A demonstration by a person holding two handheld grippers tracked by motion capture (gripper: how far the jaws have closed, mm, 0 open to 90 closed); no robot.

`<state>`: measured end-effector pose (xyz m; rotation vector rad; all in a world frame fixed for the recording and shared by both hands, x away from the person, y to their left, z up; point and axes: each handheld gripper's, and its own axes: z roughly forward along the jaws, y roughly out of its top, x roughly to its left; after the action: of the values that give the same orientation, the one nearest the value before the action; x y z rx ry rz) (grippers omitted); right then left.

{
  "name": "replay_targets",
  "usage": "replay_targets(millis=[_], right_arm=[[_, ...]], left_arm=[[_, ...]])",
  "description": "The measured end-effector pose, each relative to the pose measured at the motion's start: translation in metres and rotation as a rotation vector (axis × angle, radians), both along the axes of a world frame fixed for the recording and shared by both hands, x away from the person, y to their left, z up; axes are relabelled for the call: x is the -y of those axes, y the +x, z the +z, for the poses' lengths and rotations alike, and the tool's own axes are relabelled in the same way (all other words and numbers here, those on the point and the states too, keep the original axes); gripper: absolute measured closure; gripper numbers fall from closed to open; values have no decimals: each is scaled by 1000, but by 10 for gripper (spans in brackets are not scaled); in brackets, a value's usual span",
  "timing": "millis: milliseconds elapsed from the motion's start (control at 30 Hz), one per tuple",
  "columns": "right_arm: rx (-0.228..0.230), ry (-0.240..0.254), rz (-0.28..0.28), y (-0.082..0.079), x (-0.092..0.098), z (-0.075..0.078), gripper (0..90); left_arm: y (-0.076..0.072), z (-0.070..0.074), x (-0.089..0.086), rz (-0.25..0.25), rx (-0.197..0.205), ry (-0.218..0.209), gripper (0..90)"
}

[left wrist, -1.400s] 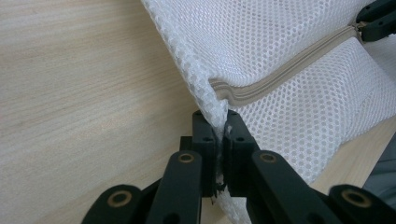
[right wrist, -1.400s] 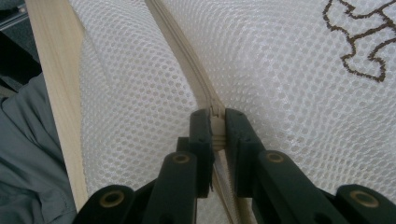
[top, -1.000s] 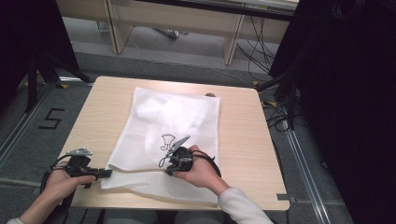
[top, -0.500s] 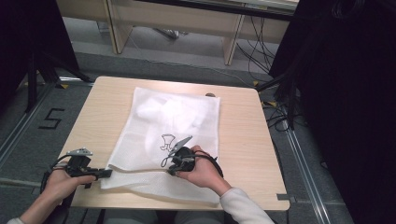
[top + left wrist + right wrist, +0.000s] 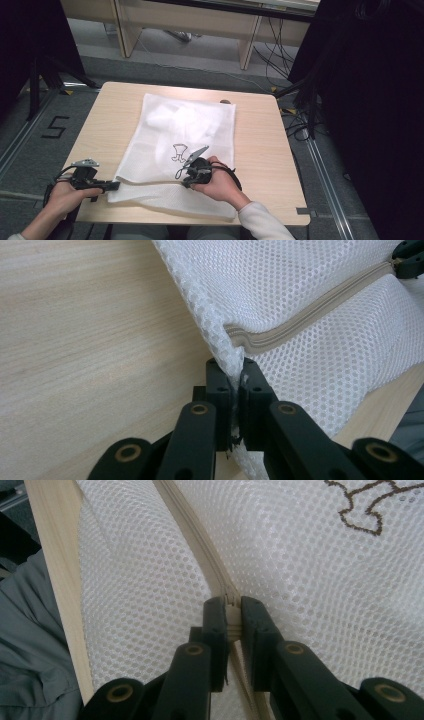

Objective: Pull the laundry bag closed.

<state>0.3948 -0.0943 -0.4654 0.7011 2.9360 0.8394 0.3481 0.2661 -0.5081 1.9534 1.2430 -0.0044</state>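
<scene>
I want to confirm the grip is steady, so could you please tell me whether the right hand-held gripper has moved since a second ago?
No. The right hand-held gripper sits in the same spot beside the embroidered mark on the mesh bag.

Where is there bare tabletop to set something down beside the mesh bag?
Bare table lies left of the mesh bag, and a strip right of it toward the far corner. The near edge is crowded: left gripper and right gripper pinch the bag there.
</scene>
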Motion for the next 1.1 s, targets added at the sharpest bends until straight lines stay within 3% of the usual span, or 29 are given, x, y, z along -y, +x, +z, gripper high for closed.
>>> replay_targets(millis=[433, 633, 733, 1033, 1100], right_arm=[[7, 4, -8, -1, 6, 0, 827], [-11, 4, -26, -2, 9, 1, 827], [9, 4, -10, -1, 10, 1, 826], [2, 3, -17, -1, 15, 1, 826], [-15, -1, -39, -2, 17, 2, 827]], left_arm=[[0, 0, 0, -1, 0, 0, 848], [0, 0, 0, 0, -1, 0, 848], [0, 0, 0, 0, -1, -2, 848], [0, 0, 0, 1, -1, 0, 848], [0, 0, 0, 1, 0, 0, 848]])
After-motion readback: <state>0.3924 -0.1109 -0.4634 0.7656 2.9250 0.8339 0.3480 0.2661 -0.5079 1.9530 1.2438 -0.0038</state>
